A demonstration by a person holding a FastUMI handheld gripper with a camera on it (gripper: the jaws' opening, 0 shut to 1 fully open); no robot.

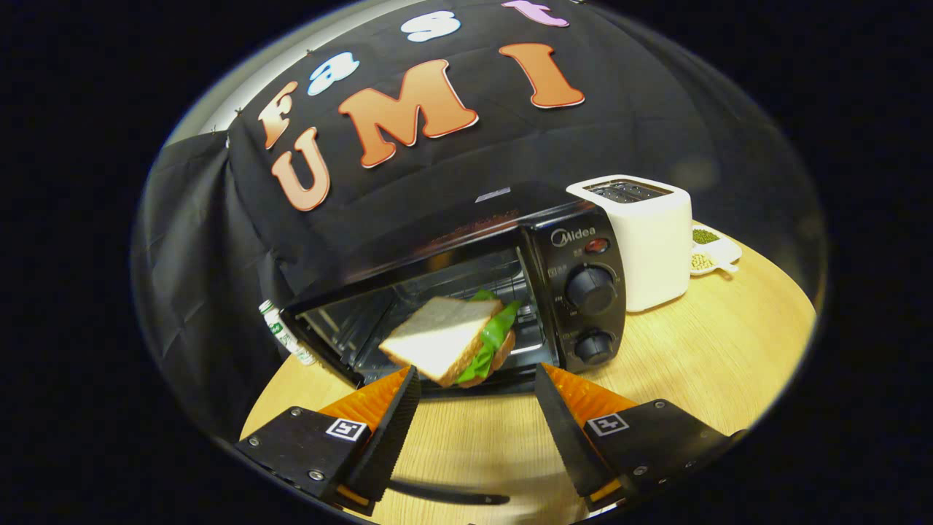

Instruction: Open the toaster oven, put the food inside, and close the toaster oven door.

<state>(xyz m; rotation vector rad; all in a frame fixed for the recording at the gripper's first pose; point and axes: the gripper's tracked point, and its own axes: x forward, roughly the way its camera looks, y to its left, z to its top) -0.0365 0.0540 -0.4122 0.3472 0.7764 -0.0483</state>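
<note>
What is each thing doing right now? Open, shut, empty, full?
Toaster oven: door open.
Sandwich: tilted, at the oven's mouth, just ahead of the fingers, not gripped.
Gripper: open, fingers wide apart, holding nothing.
Toaster: upright beside the oven, slots look empty.
Small dish: holds green and pale beans.

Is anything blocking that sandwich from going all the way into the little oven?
Nothing visible blocks it. The sandwich sits tilted at the toaster oven mouth, door down, cavity behind it bare. The claw is open, its fingers apart just short of the sandwich.
</note>
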